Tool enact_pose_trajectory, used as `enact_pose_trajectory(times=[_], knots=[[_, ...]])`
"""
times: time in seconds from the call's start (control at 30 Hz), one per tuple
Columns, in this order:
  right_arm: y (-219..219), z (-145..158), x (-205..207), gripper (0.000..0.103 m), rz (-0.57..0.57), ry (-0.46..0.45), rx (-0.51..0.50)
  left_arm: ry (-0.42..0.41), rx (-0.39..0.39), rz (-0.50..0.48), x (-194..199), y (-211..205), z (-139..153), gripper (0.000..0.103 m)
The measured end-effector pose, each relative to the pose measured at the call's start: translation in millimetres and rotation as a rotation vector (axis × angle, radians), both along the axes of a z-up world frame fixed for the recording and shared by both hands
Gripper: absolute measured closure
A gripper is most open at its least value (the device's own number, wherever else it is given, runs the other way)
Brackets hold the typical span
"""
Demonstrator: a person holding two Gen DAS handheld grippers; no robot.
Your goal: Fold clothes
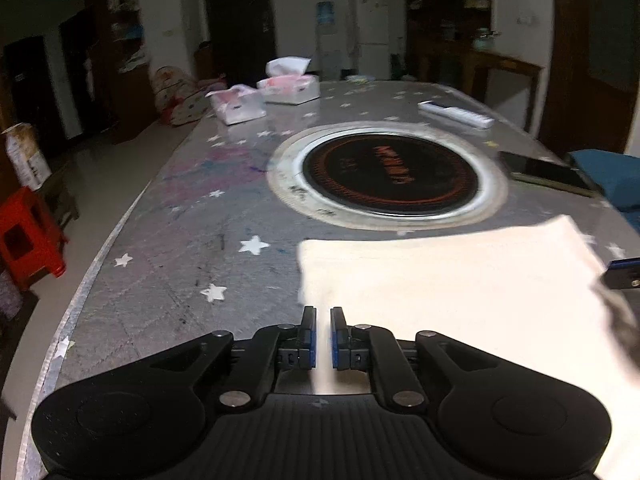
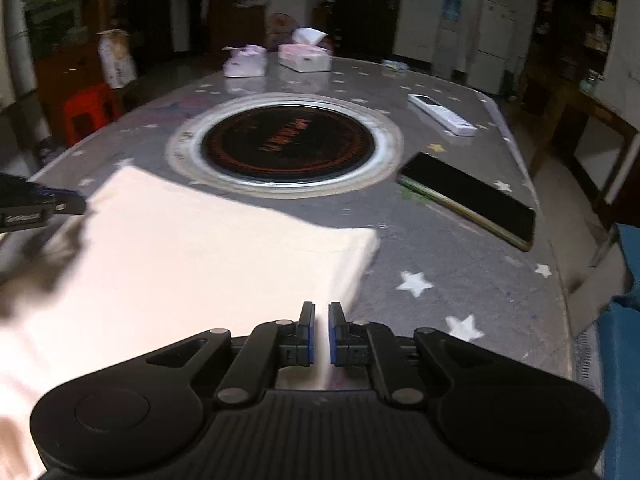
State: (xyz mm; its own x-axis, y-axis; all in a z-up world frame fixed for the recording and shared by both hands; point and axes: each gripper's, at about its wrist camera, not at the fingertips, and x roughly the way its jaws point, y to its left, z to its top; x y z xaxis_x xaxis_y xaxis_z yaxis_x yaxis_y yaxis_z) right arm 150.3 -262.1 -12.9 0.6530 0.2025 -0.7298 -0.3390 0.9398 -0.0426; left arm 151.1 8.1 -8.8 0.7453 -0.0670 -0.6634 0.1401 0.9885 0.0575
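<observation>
Now both grippers, left gripper (image 1: pixel 323 316) and right gripper (image 2: pixel 321 312), pinch the white cloth (image 1: pixel 460 296).

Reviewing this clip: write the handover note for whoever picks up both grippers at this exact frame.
Left gripper: jaws shut on the near left edge of the white cloth.
Right gripper: jaws shut on its near right edge.
Cloth lies flat as a rectangle on the star-patterned table, near the round hob; phone beside it.
Done: looks already folded at least once.
Left: probably the next fold.

Star-patterned table (image 1: pixel 192 216), cloth (image 1: pixel 440 288), phone (image 1: pixel 548 174), remote (image 1: pixel 456 114)
</observation>
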Motion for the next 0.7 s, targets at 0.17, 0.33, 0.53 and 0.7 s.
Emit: enact_pose_trajectory(times=[0.17, 0.33, 0.53, 0.7], knots=[[13, 16, -50, 0.096, 0.142, 0.008, 0.028, -0.001, -0.012, -0.123, -44, -11, 9, 0.094], [33, 28, -108, 0.095, 0.306, 0.029, 0.061, 0.027, -0.047, -0.187, -79, -14, 7, 0.094], [69, 30, -161, 0.087, 0.48, 0.029, 0.038, 0.043, -0.071, -0.188, -99, -10, -1, 0.094], [91, 23, -168, 0.076, 0.515, -0.006, -0.016, 0.054, -0.082, -0.189, -106, -7, -6, 0.094]])
